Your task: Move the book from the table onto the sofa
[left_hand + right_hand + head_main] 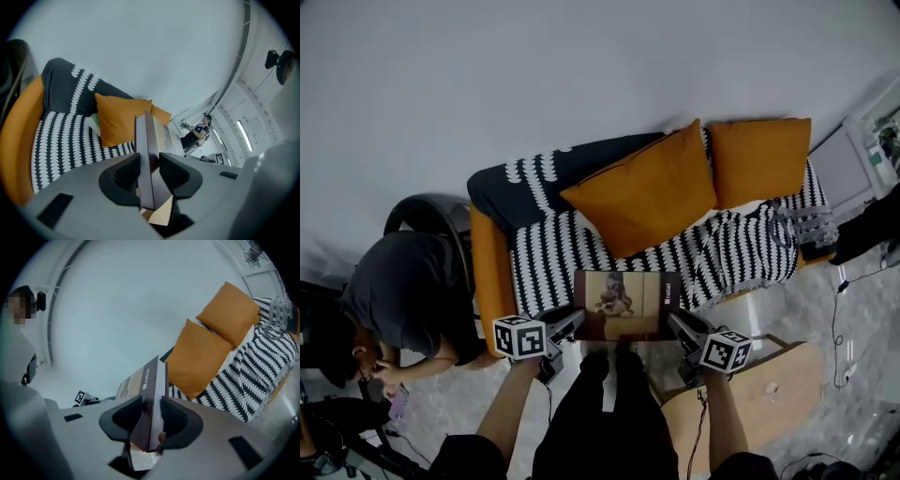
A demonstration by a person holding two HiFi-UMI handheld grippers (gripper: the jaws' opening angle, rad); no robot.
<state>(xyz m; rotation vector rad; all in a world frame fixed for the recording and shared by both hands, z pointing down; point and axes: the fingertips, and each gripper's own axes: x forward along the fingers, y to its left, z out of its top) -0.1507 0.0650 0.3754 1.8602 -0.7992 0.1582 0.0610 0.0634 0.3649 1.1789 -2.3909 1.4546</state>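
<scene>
The book [625,303], brown with a picture on its cover, hangs flat just above the front edge of the sofa seat [553,258]. My left gripper [574,322] is shut on its left edge and my right gripper [677,323] is shut on its right edge. In the left gripper view the book's dark edge [146,154] runs between the two pads. In the right gripper view the book [149,394] is pinched the same way, with the sofa's black-and-white throw [243,380] beyond it.
Two orange cushions [649,192] [759,159] lean on the sofa back. A person in a dark shirt [394,300] crouches at the sofa's left end. A wooden table [750,394] stands at my lower right. A cable [839,319] lies on the floor at right.
</scene>
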